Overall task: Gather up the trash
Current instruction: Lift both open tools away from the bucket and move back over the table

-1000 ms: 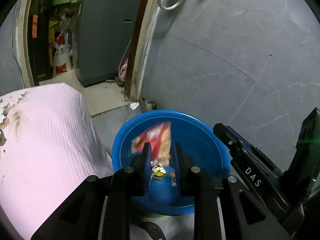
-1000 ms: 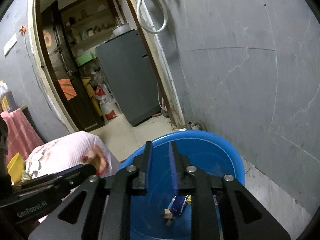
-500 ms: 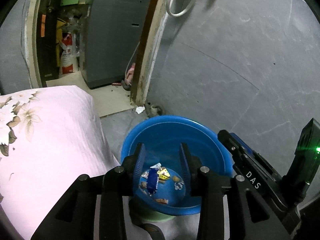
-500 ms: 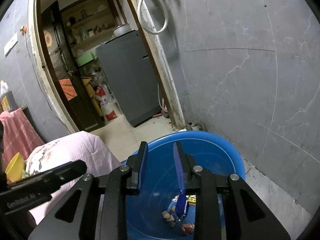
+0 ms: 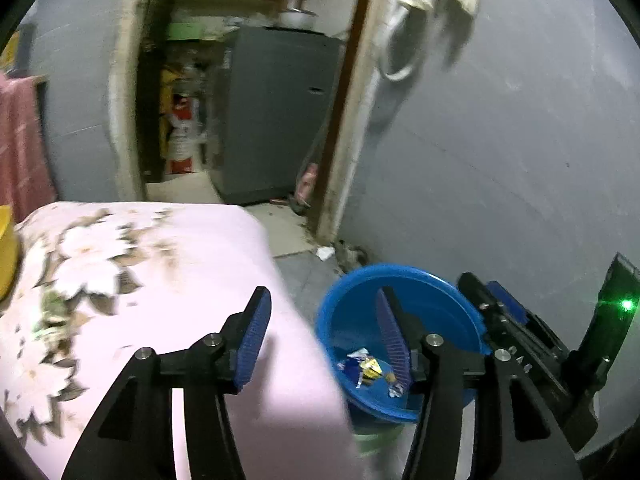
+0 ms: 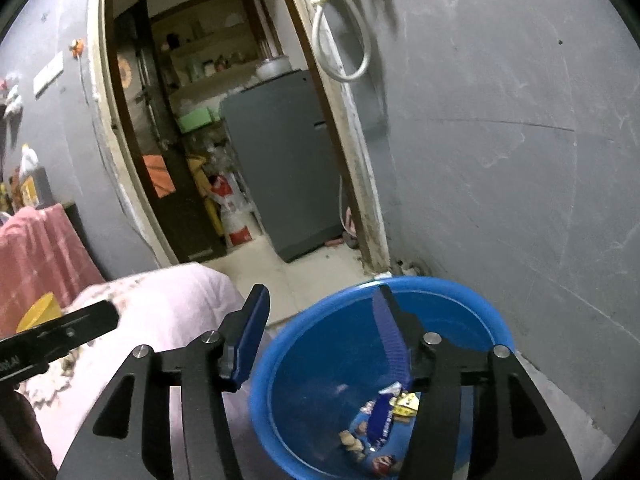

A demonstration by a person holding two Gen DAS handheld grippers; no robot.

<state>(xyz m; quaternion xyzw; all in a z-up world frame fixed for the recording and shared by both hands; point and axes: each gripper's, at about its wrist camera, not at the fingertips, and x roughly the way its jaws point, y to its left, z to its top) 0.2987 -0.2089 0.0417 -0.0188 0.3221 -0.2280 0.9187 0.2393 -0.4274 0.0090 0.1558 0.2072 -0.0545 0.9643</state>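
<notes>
My left gripper [image 5: 320,336] is spreading over the bed [image 5: 132,280] edge with nothing between its jaws. My right gripper [image 6: 318,334], also spreading and empty, alone looks deep into the tub [image 6: 320,360], where wrappers [image 6: 384,416] lie at the bottom. The tub stands between bed and wall [image 6: 520,160].

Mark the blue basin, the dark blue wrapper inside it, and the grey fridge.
blue basin [image 6: 460,286], right wrist view, on its far rim.
dark blue wrapper [image 6: 380,420], right wrist view, on the middle of the packet.
grey fridge [image 6: 280,160], right wrist view, on its front door face.
</notes>
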